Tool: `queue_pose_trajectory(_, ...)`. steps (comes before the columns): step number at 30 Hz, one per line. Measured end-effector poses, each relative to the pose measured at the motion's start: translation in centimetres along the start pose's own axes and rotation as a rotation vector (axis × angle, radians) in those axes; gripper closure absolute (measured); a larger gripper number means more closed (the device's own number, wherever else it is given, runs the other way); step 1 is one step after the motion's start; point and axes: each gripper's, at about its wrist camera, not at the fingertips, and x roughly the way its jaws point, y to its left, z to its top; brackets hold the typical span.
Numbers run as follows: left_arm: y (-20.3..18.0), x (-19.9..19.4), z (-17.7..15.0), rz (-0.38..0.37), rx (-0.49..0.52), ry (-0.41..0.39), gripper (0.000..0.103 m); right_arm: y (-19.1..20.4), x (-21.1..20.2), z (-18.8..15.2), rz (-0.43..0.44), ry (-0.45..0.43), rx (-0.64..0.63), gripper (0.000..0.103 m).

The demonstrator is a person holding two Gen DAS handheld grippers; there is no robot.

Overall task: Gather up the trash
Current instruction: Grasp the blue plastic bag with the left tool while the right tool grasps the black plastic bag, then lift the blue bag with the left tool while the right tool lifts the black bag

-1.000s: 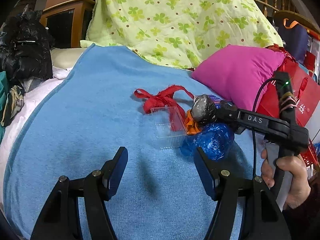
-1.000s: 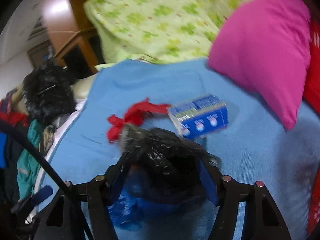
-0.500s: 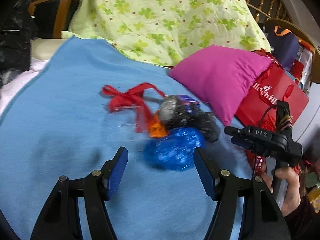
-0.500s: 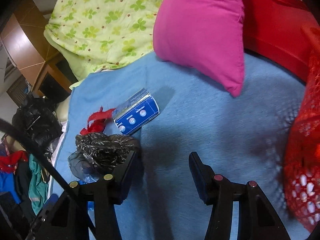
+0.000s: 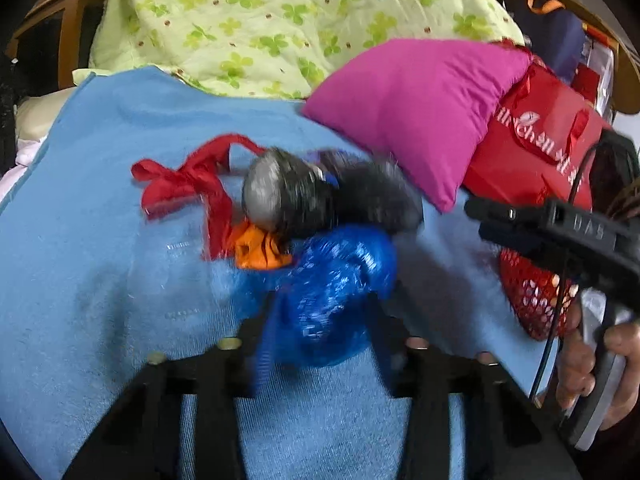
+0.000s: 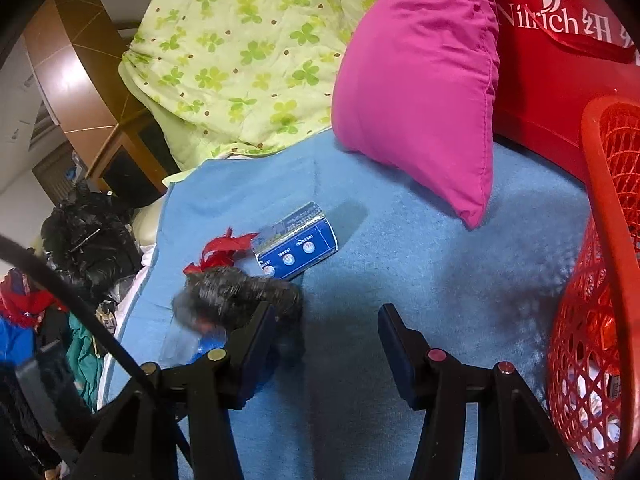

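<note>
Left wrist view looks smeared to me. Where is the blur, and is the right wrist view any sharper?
Left wrist: motion blur smears the left tool, closing around the blue plastic wad, and the black bag. Right wrist: mostly crisp, the blue carton sharp; only the black bag blurs.

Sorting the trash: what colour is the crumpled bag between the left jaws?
Shiny blue bag, clearest in the left wrist view.

1. A bedroom in a home: a blue blanket (image 6: 400, 264) covers the bed.
2. Far side: a clover-print quilt (image 6: 248, 52) is heaped, with a pink pillow (image 6: 420, 92) to its right.
3. Far left: wooden furniture (image 6: 76, 88).
4. Left edge: piled clothes (image 6: 84, 240).
</note>
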Motion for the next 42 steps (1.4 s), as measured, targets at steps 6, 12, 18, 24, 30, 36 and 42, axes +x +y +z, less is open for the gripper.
queue_pose_trajectory(6,-1.3,-1.4,-1.7,-0.001,0.107,-0.001,0.086,0.6,0.2,0.1,0.033,-0.009,0.017,0.045)
queue_pose_trajectory(12,-0.5,-4.1,-3.3,-0.009,0.137,0.006,0.089,2.3,1.0,-0.1,0.103,0.000,0.037,0.045)
queue_pose_trajectory(18,2.2,-7.2,-3.6,0.027,0.098,-0.030,0.091,4.3,2.8,-0.1,0.149,0.020,0.010,0.040)
queue_pose_trajectory(24,4.5,-8.3,-3.7,0.071,0.031,-0.039,0.092,5.0,5.7,0.5,0.197,0.071,0.069,0.034)
queue_pose_trajectory(30,3.9,-8.3,-3.8,0.101,0.060,-0.059,0.033,4.9,7.0,1.9,0.172,-0.003,0.066,0.027)
queue_pose_trajectory(36,3.5,-7.1,-3.8,0.083,0.099,-0.031,0.029,3.7,9.4,3.4,0.238,0.014,0.074,0.026)
queue_pose_trajectory(42,3.4,-5.6,-3.7,0.016,0.102,0.032,0.029,4.1,13.1,2.8,0.309,0.208,0.047,0.026)
